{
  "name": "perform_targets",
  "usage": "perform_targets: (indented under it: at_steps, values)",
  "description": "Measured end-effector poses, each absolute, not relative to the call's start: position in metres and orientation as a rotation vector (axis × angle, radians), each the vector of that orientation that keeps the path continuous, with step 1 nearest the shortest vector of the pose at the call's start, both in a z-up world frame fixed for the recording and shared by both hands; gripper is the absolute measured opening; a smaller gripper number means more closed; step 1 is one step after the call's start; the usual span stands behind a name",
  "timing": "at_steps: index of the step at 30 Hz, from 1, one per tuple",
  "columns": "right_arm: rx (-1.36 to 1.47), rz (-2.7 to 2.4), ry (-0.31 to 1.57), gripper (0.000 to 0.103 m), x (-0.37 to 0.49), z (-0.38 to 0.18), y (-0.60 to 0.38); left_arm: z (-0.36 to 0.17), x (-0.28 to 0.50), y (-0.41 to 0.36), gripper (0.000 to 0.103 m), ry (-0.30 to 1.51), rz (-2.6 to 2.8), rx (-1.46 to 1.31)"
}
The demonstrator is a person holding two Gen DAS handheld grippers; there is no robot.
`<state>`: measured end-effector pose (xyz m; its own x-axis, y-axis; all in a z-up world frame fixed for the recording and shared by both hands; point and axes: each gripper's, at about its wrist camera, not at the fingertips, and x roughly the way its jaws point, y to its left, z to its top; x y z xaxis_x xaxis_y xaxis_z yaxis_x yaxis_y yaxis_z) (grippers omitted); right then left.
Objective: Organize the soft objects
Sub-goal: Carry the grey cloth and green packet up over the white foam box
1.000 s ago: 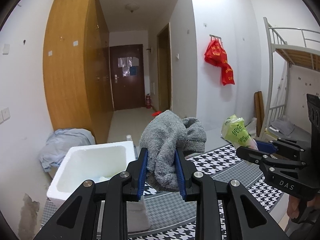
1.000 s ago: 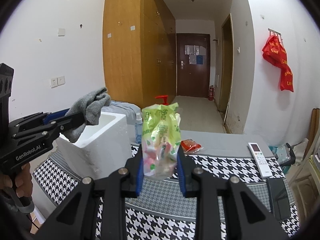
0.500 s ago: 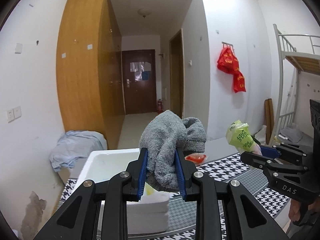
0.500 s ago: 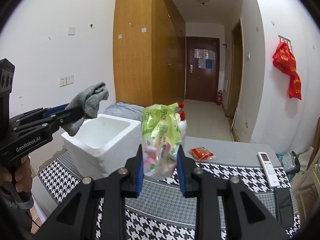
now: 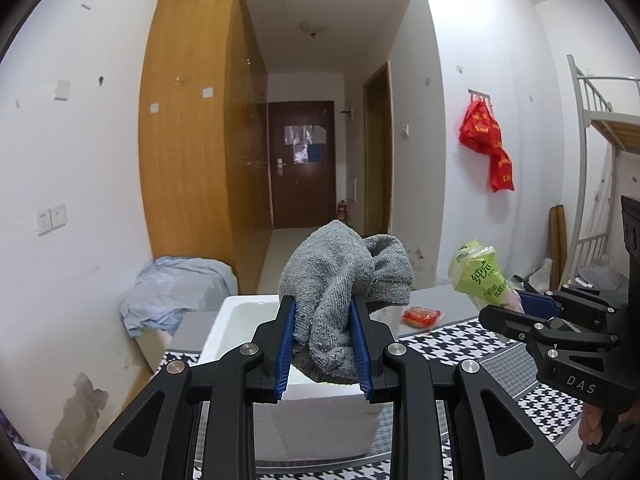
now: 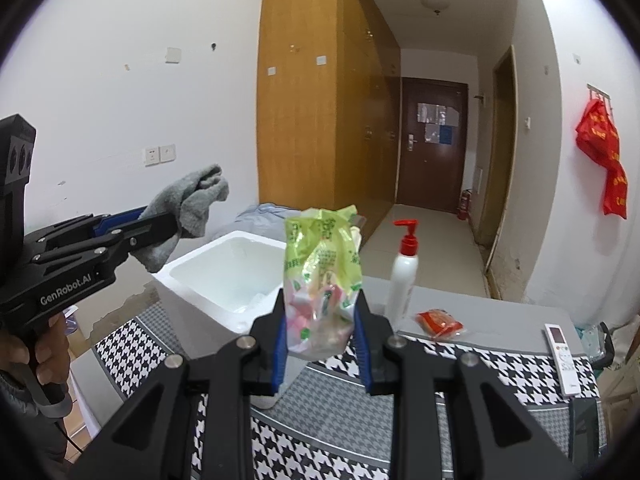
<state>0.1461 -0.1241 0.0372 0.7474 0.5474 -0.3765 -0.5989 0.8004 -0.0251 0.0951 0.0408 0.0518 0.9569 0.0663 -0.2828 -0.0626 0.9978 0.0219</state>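
The left gripper (image 5: 323, 340) is clenching a bunched grey sock (image 5: 347, 280) while the right gripper (image 6: 319, 338) is grasping a crinkled green plastic packet (image 6: 322, 276), both lifted clear of the houndstooth-covered table (image 6: 500, 364). Over the last second both hands have been drawing back and slightly up, so the white foam box (image 6: 192, 280) now sits lower and fuller in view, probably the drop-off point. Beyond it, a pump bottle (image 6: 404, 276) and a red packet (image 6: 439, 323) are waiting.

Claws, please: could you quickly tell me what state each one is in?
Left claw: closed on the grey cloth.
Right claw: closed on the green plastic packet.
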Motion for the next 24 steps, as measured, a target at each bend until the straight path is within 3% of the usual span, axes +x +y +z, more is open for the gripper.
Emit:
perform_targets:
  at_steps: [24]
  values:
    - [-0.208, 0.711, 0.377, 0.033, 0.152, 0.039, -0.066, 0.05, 0.087, 0.079, 0.028, 0.285, 0.187, -0.003]
